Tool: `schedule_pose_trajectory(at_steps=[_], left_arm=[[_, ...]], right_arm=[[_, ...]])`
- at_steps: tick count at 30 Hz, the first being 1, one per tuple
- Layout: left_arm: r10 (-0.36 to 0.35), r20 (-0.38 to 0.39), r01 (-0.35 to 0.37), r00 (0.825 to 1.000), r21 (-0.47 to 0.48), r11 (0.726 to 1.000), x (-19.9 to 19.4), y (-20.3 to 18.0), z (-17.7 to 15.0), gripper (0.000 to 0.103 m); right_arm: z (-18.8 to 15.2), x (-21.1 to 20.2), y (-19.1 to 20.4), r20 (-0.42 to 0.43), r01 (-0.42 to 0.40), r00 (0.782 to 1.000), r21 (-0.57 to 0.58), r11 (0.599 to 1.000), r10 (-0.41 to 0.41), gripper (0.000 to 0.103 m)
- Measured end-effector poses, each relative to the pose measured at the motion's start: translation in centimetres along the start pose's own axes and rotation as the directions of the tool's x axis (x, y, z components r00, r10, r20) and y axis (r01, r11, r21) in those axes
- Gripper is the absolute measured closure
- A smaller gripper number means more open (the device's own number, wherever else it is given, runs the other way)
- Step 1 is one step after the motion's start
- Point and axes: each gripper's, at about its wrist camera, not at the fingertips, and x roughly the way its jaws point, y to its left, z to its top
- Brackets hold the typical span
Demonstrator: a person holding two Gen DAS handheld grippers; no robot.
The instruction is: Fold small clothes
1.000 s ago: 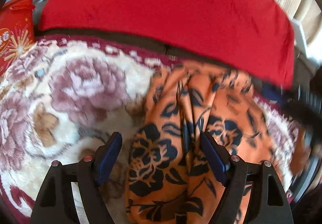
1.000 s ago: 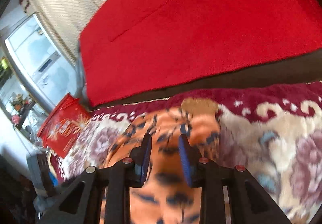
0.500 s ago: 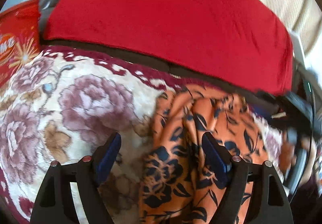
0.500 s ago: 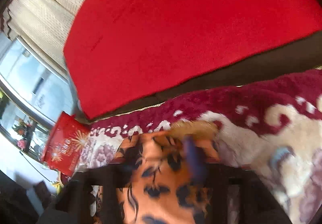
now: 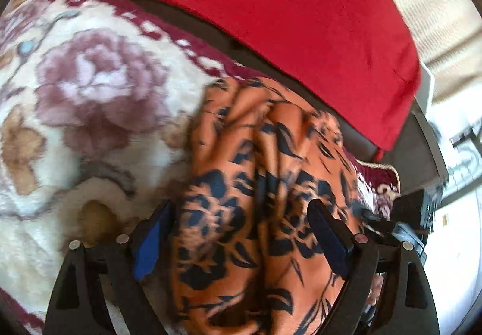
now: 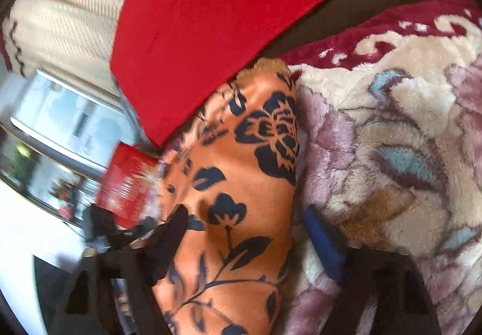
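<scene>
An orange garment with a dark blue flower print (image 5: 259,184) lies bunched in folds on a plush floral blanket (image 5: 90,100). My left gripper (image 5: 241,232) is open, its blue-padded fingers straddling the garment's near part. In the right wrist view the same garment (image 6: 241,184) lies as a long smooth strip, its lace-trimmed end toward the red cushion. My right gripper (image 6: 250,238) is open with the garment between its fingers. The right gripper's body shows at the right edge of the left wrist view (image 5: 412,214).
A large red cushion (image 5: 271,4) lies behind the blanket, over a dark sofa edge. Cream curtains (image 6: 69,4) and a window (image 6: 60,124) stand behind. A red printed box (image 6: 126,181) sits at the blanket's far side.
My right gripper has opened from nearly shut and swung so the garment lies lengthwise between its fingers. My left gripper stayed open and shifted left over the garment.
</scene>
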Motion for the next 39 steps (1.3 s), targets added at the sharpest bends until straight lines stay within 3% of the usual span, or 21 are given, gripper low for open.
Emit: schedule_pose_trajectory(at_steps=[2,4,5,6,8,10,17,18,19,20,21,22,25,27,28,29,39], left_arm=[[0.038,0.006,-0.039,0.999,0.061,0.997,0.1,-1.0,-0.2,0.041],[0.041,0.01,-0.042,0.999,0.066,0.997,0.4,-0.9,0.1,0.041],[0.033,0.006,-0.033,0.999,0.051,0.998,0.3,-0.7,0.1,0.04],[0.027,-0.003,-0.027,1.0,0.03,0.999,0.1,-0.3,0.3,0.031],[0.041,-0.027,-0.041,0.999,-0.004,0.999,0.4,0.2,0.3,0.018],[0.046,-0.046,-0.046,0.998,-0.01,0.999,0.8,0.4,0.1,0.017],[-0.055,-0.09,0.049,0.994,-0.062,0.997,1.6,1.1,-0.4,0.017],[-0.058,-0.086,0.053,0.995,-0.062,0.997,1.5,1.2,-0.4,0.017],[-0.062,-0.083,0.057,0.995,-0.059,0.997,1.5,1.3,-0.5,0.017],[-0.069,-0.076,0.065,0.995,-0.059,0.996,1.4,1.3,-0.5,0.018],[-0.075,-0.068,0.071,0.995,-0.06,0.996,1.4,1.4,-0.5,0.018],[-0.076,-0.062,0.073,0.995,-0.061,0.996,1.4,1.5,-0.5,0.018],[-0.07,-0.055,0.067,0.996,-0.06,0.996,1.3,1.4,-0.4,0.018],[-0.057,-0.062,0.053,0.996,-0.053,0.997,1.1,1.2,-0.2,0.018],[-0.053,-0.064,0.049,0.997,-0.051,0.997,0.9,1.1,-0.2,0.018],[-0.053,-0.06,0.05,0.997,-0.045,0.998,0.5,0.9,-0.2,0.018],[-0.172,-0.078,0.166,0.982,-0.076,0.983,-2.6,1.5,-2.5,0.017]], right_arm=[[-0.3,0.3,1.4,0.019,0.046,0.999,-0.085,0.995,-0.045,0.059],[-0.3,0.0,2.5,0.034,0.061,0.998,-0.13,0.99,-0.057,0.06],[-0.2,-0.1,2.6,0.036,0.045,0.999,-0.134,0.99,-0.04,0.059],[0.1,0.0,2.6,0.029,0.03,0.999,-0.128,0.991,-0.026,0.057],[0.9,0.5,1.6,0.006,-0.01,1.0,-0.05,0.999,0.01,0.039],[1.7,0.4,0.2,0.036,-0.058,0.998,0.045,0.997,0.056,0.024],[4.1,2.2,-1.5,0.083,-0.107,0.992,0.148,0.983,0.096,0.024],[4.3,2.7,-1.6,0.099,-0.118,0.99,0.154,0.981,0.104,0.025],[4.3,3.4,-1.4,0.1,-0.11,0.99,0.151,0.982,0.096,0.033],[4.4,3.9,-1.1,0.089,-0.084,0.993,0.135,0.987,0.073,0.056],[4.4,4.2,-0.9,0.069,-0.064,0.996,0.115,0.991,0.056,0.061],[4.4,4.4,-0.6,0.063,-0.03,0.998,0.097,0.995,0.024,0.062],[4.4,4.1,-0.1,0.073,-0.052,0.996,0.095,0.994,0.045,0.061],[4.0,3.3,-0.3,0.062,-0.059,0.997,0.131,0.99,0.051,0.047],[3.8,2.9,-0.5,0.055,-0.068,0.997,0.15,0.986,0.06,0.03],[3.5,2.6,-0.5,0.056,-0.092,0.995,0.162,0.982,0.084,0.026],[-1.3,-1.8,1.4,-0.03,-0.071,0.997,0.123,0.99,0.075,0.026]])
